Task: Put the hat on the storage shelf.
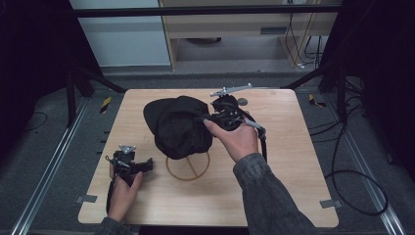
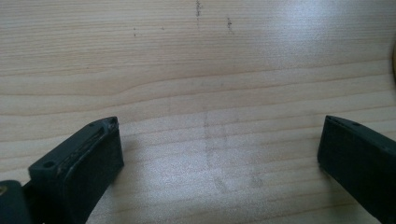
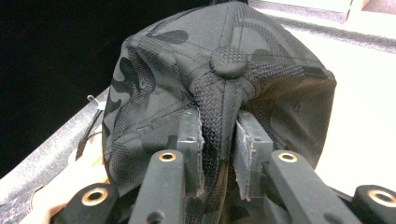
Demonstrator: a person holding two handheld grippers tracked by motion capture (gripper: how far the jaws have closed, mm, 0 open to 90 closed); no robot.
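Right gripper (image 1: 208, 119) sits at the crown of a black cap (image 1: 178, 126), coming in from the cap's right side in the high view. In the right gripper view (image 3: 218, 135) the two jaws stand close together with a raised fold of the cap's fabric (image 3: 219, 119) pinched between the pads, just below the top button (image 3: 229, 61). Fabric looks pressed on both sides, so it is gripping the cap. Cap pattern is dark tonal camo with mesh-textured panels. No brand, logo or readable writing on the side that shows.

The cap rests on a wooden stand, whose ring base (image 1: 188, 168) pokes out below the cap, just left of the right hand (image 1: 237, 139). The cap's brim (image 1: 155, 111) points away from the right gripper, toward the far left. A grey three-cornered plate (image 1: 230, 90) tops the right gripper, and a black cable (image 1: 264, 144) trails from it past the sleeve (image 1: 266, 196).

Left gripper (image 1: 147, 166) lies low on the table (image 1: 293, 161), well apart from the cap, near the front-left part of the table, held by the left hand (image 1: 122, 196). In the left gripper view (image 2: 219, 154) its jaws are wide apart with only bare wood grain between them: open, holding nothing. There are faint scuff marks on the wood ahead of the jaws, no lettering. The ring base is to this gripper's right.
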